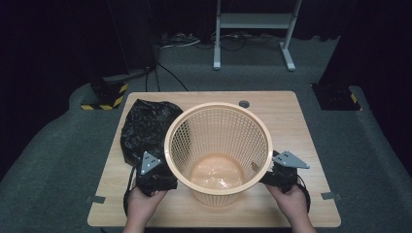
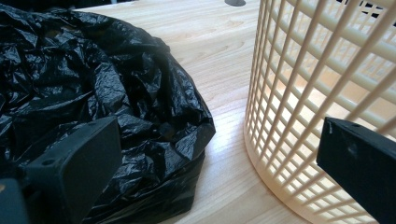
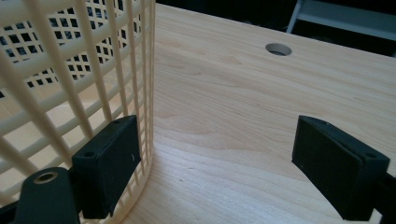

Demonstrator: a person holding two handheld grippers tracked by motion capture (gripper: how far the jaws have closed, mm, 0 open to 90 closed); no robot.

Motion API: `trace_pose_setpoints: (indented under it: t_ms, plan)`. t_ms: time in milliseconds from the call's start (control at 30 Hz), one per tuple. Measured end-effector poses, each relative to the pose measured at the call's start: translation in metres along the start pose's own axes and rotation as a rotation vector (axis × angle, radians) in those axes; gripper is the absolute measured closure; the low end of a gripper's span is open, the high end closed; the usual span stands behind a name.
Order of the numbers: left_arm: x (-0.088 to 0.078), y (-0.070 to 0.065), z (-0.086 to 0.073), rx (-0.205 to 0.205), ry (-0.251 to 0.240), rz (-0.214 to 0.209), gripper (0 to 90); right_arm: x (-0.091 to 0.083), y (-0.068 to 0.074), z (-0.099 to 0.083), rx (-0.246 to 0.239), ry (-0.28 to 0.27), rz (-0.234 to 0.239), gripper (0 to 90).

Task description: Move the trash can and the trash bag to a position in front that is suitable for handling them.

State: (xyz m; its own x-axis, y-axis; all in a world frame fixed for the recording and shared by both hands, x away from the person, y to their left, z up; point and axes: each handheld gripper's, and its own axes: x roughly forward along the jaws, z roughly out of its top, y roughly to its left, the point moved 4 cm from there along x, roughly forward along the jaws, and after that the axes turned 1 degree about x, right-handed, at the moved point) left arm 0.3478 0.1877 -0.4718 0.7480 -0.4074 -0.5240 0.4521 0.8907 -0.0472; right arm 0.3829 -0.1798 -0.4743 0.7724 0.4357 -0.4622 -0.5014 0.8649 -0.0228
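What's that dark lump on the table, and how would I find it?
Start at the wooden table, then find the tall peach lattice basket in its middle. Against the basket's left side lies a crumpled black plastic bag: glossy, wrinkled and shapeless, unlike the rigid basket.

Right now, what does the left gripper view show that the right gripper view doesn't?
Left gripper view: a crumpled black plastic bag lying on the table, beside the basket, with one open jaw in front of it and the other in front of the lattice wall.

Right gripper view: a long stretch of bare wood on the basket's other side and a white frame beyond the far edge; one jaw lies close against the lattice wall, the other over bare wood.

Both: the cream lattice basket, the wooden table, its round hole and open jaws.
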Motion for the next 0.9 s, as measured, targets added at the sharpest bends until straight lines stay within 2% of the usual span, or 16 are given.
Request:
trace_pose_setpoints:
  t_ms: [100, 167, 267, 433, 533, 633, 667, 700, 733, 767, 833, 867, 900]
  plan:
    - [0.004, -0.007, 0.001, 0.001, 0.001, -0.016, 0.5, -0.002, -0.008, -0.001, 0.008, -0.002, 0.004, 14.5]
    - [0.009, -0.012, 0.003, 0.016, 0.008, -0.023, 0.3, -0.005, -0.017, -0.003, 0.022, -0.004, -0.002, 14.6]
    - [0.015, -0.019, 0.007, 0.026, 0.014, -0.033, 0.3, -0.007, -0.022, -0.004, 0.029, -0.005, -0.011, 14.6]
    - [0.022, -0.022, 0.013, 0.037, 0.027, -0.034, 0.3, -0.008, -0.032, -0.006, 0.045, -0.001, -0.017, 15.2]
    - [0.023, -0.018, 0.013, 0.030, 0.032, -0.044, 0.3, -0.009, -0.035, -0.007, 0.051, 0.001, -0.019, 14.4]
    - [0.021, -0.009, 0.013, 0.018, 0.037, -0.030, 1.1, -0.011, -0.046, -0.013, 0.084, 0.005, -0.047, 14.5]
    - [0.020, -0.004, 0.013, 0.012, 0.042, -0.024, 1.3, -0.011, -0.050, -0.017, 0.089, 0.016, -0.052, 14.5]
    - [0.020, -0.001, 0.012, 0.013, 0.050, -0.020, 2.0, -0.009, -0.057, -0.026, 0.096, 0.051, -0.066, 14.6]
    - [0.021, 0.003, 0.012, 0.006, 0.057, -0.018, 2.0, -0.009, -0.057, -0.026, 0.096, 0.051, -0.066, 14.6]
    - [0.022, 0.008, 0.011, -0.004, 0.071, -0.015, 2.6, -0.006, -0.061, -0.038, 0.090, 0.093, -0.075, 14.6]
    - [0.023, 0.016, 0.011, -0.026, 0.077, 0.003, 4.4, -0.005, -0.062, -0.043, 0.091, 0.106, -0.078, 14.6]
    - [0.024, 0.021, 0.011, -0.042, 0.080, 0.008, 9.4, -0.004, -0.063, -0.048, 0.095, 0.120, -0.079, 14.6]
    - [0.025, 0.025, 0.011, -0.057, 0.085, 0.014, 19.2, 0.000, -0.064, -0.057, 0.100, 0.147, -0.077, 14.6]
